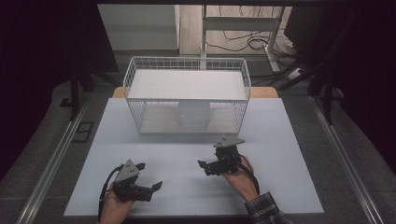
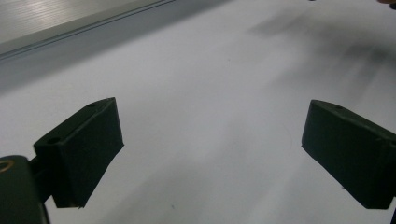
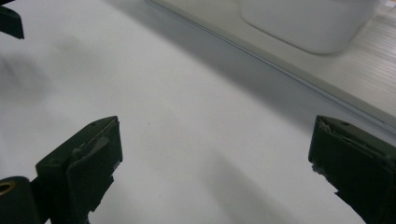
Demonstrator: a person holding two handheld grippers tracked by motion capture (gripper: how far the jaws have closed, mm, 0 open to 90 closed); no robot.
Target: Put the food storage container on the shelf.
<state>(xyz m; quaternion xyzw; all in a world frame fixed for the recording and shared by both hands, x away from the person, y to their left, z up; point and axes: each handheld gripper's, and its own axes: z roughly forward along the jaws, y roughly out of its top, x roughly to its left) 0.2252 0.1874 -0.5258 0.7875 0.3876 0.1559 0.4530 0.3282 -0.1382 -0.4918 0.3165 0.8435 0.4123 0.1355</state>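
Note:
My left gripper (image 1: 149,176) rests low over the near left of the white tabletop (image 1: 187,154), held in a hand, its jaws spread wide and nothing between them (image 2: 210,154). To its right, my right gripper (image 1: 205,168) points left, also open and empty (image 3: 215,163), just in front of a white wire basket rack (image 1: 187,60). A white tub (image 1: 194,115) stands on the rack's lower board under its white shelf. In the right gripper view the tub (image 3: 308,23) lies ahead to the right, beyond the board's edge (image 3: 327,79).
The rack stands at the back middle of the table. Metal rails (image 1: 56,154) run along both sides of the tabletop. A table frame with cables (image 1: 252,42) stands on the floor behind. A plaid sleeve (image 1: 266,207) enters at the bottom right.

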